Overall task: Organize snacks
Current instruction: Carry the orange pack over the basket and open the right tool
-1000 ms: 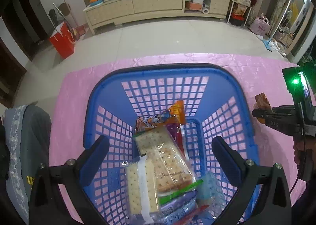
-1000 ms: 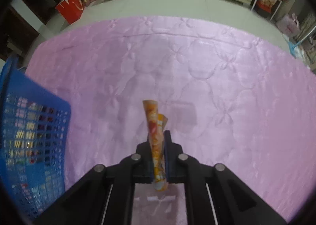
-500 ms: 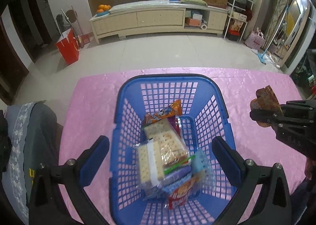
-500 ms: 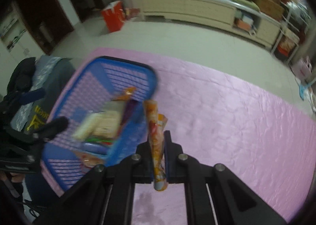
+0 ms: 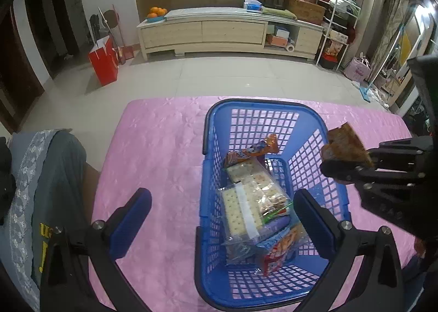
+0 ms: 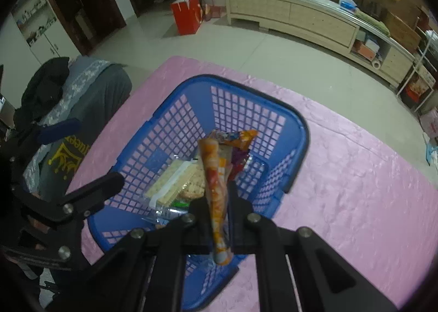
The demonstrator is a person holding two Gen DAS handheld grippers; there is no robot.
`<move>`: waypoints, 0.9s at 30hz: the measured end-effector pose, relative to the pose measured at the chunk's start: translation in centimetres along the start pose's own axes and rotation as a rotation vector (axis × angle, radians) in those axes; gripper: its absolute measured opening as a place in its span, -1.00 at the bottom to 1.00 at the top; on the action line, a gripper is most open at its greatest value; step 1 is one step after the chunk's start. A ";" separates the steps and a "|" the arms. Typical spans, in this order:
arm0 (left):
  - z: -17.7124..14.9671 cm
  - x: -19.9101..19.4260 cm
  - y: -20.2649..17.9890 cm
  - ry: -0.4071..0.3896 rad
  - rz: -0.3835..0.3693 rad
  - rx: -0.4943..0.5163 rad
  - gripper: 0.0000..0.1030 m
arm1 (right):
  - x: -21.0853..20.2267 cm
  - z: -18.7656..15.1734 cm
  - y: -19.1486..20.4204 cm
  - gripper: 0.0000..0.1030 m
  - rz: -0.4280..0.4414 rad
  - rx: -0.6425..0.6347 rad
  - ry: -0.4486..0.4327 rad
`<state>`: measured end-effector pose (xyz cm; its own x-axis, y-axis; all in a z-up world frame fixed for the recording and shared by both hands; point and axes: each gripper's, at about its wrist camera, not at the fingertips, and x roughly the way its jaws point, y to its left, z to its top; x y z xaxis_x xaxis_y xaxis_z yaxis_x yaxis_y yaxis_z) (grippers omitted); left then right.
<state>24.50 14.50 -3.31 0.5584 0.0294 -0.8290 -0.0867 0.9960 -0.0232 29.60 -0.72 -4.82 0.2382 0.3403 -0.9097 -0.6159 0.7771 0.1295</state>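
Observation:
A blue plastic basket (image 5: pixel 262 103) stands on the pink cloth and holds several snack packs. Among them are clear packs of crackers (image 5: pixel 247 202) and an orange wrapper (image 5: pixel 256 149). My left gripper (image 5: pixel 221 210) hangs open above the basket's near left side with nothing between its fingers. My right gripper (image 6: pixel 216 198) is shut on a long orange snack packet (image 6: pixel 215 175), which stands upright over the basket (image 6: pixel 303 125). In the left wrist view that packet (image 5: pixel 346 145) and the right gripper (image 5: pixel 349 168) hover at the basket's right rim. The left gripper (image 6: pixel 82 156) shows at the left of the right wrist view.
The pink quilted cloth (image 5: pixel 153 153) covers the table. A chair draped with grey clothing (image 5: pixel 41 175) stands against the table's left edge. Across the tiled floor are a red bag (image 5: pixel 104 61) and a long low cabinet (image 5: pixel 227 34).
My right gripper has risen and swung left with the orange packet, from over bare cloth to above the basket. My left gripper has drawn back and up, still open.

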 end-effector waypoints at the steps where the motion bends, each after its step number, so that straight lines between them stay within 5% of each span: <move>1: 0.1 0.2 0.2 0.002 -0.001 -0.006 0.99 | 0.4 0.2 0.1 -0.79 -0.004 0.001 0.004; 8: -0.1 1.1 0.0 0.000 0.002 0.028 0.99 | 1.4 1.2 0.8 -0.64 -0.127 -0.036 -0.033; 10: -0.1 1.3 -0.2 0.000 0.010 0.045 0.99 | 1.5 1.4 0.6 -0.26 -0.160 -0.030 -0.049; 12: -0.1 1.3 -0.2 0.001 0.009 0.047 0.99 | 1.8 1.5 0.4 0.46 -0.147 -0.028 -0.041; 13: -0.1 1.3 -0.2 0.004 0.008 0.045 0.99 | 1.8 1.4 0.4 0.52 -0.139 -0.026 -0.046; 27: -1.1 -0.7 -1.1 -0.038 -0.018 0.036 0.99 | -1.0 -0.8 -0.1 0.53 -0.155 0.000 -0.058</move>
<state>23.33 13.26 -3.29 0.5908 0.0143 -0.8067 -0.0472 0.9987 -0.0168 28.85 -1.55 -4.19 0.3732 0.2468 -0.8943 -0.5689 0.8224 -0.0104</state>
